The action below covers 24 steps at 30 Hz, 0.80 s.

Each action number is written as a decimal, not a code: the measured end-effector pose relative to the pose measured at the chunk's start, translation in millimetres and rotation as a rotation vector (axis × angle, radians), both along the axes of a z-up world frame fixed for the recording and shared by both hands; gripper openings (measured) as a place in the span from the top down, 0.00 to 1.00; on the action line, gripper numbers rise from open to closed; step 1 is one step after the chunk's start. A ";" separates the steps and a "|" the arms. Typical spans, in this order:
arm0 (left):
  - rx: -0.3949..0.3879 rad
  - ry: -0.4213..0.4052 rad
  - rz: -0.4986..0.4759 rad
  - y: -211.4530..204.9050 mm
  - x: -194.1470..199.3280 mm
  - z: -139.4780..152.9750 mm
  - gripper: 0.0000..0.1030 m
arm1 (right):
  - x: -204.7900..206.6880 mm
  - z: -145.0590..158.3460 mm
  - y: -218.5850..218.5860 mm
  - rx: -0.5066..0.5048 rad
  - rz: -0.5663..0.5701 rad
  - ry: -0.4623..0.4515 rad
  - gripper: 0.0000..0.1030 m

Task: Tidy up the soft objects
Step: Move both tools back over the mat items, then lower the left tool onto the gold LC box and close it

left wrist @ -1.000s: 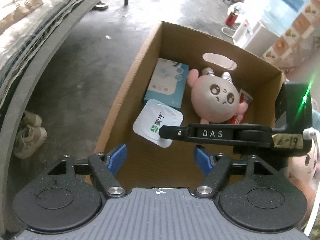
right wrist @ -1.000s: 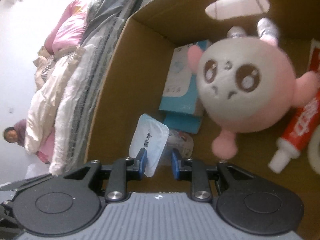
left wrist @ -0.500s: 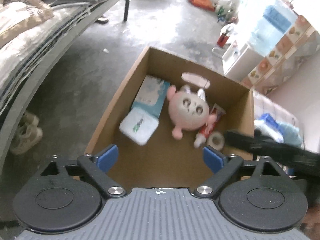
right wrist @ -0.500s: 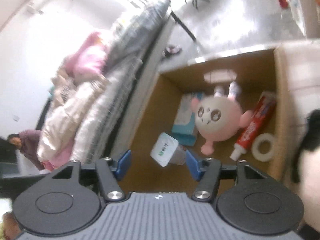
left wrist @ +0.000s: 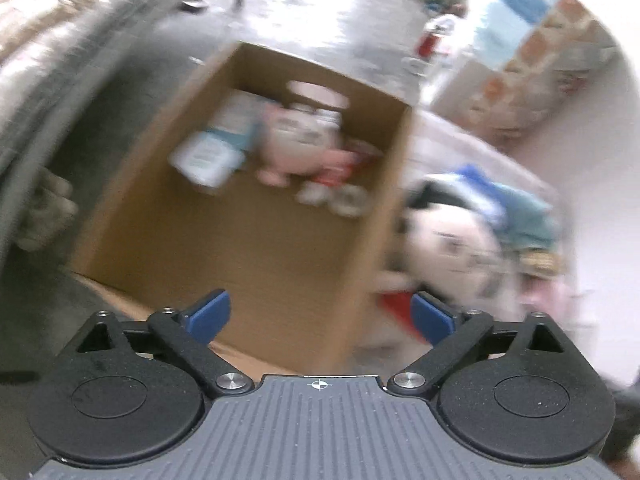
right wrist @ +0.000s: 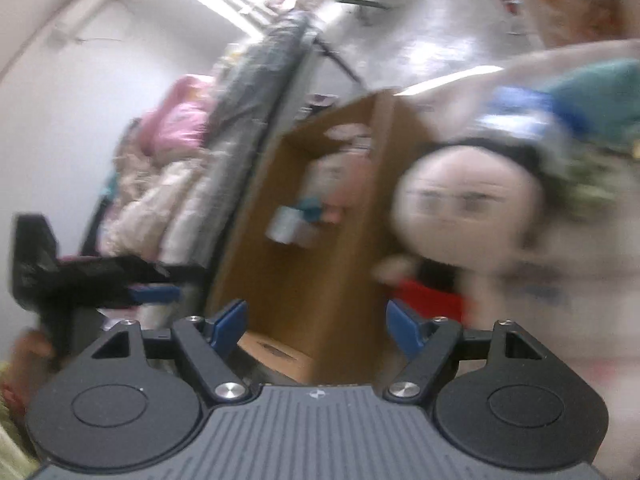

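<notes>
Both views are blurred by motion. An open cardboard box [left wrist: 384, 184] stands on the floor and holds a pink plush doll [left wrist: 300, 146], a white tissue pack [left wrist: 206, 156], a blue pack [left wrist: 236, 114], a red tube and a tape roll. A black-haired plush doll [left wrist: 452, 240] lies outside the box to its right, also in the right wrist view [right wrist: 468, 208]. My left gripper [left wrist: 320, 314] is open and empty above the box's near right edge. My right gripper [right wrist: 316, 326] is open and empty, level with the box wall [right wrist: 316, 264], the doll up to its right.
A bed frame with bedding [left wrist: 52, 52] runs along the left; shoes [left wrist: 44, 208] lie under it. Blue and teal cloths [left wrist: 516, 204] lie behind the black-haired doll. My left gripper [right wrist: 96, 276] shows at the left of the right wrist view.
My right gripper let go of the white tissue pack, opened wide and pulled back out of the box. Both grippers swung right toward the black-haired doll.
</notes>
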<state>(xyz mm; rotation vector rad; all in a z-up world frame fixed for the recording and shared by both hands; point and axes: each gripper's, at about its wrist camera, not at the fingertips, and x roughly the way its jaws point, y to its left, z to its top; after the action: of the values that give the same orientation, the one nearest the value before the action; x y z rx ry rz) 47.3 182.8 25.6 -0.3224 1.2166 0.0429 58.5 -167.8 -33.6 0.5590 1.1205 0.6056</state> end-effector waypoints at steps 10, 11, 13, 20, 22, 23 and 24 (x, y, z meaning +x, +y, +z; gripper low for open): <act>-0.299 -0.046 -0.205 -219.9 68.9 -11.6 0.00 | 11.2 -1.5 -138.7 -0.452 -0.167 -0.065 0.23; -0.322 -0.038 -0.215 -240.7 79.4 -20.0 0.00 | 16.5 -5.2 -144.3 -0.506 -0.172 -0.090 0.23; -0.363 -0.025 -0.218 -277.4 99.1 -38.4 0.01 | 22.6 -15.8 -156.5 -0.574 -0.171 -0.130 0.24; -0.254 0.017 -0.376 -369.4 153.0 -106.2 0.01 | 32.4 -44.3 -172.2 -0.576 -0.169 -0.131 0.24; -0.225 0.030 -0.392 -379.9 160.0 -124.9 0.01 | 30.6 -49.4 -171.5 -0.566 -0.161 -0.123 0.24; -0.206 0.045 -0.396 -385.5 164.6 -133.8 0.01 | 28.8 -51.5 -172.2 -0.561 -0.157 -0.115 0.24; -0.194 0.059 -0.398 -389.6 168.3 -140.8 0.01 | 26.8 -53.6 -173.8 -0.557 -0.156 -0.107 0.24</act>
<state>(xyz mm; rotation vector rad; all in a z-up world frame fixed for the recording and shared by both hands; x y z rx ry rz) 215.6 -206.7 -115.2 -0.2436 1.3275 -0.4142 85.3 -341.5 -87.2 0.1275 1.0736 0.1673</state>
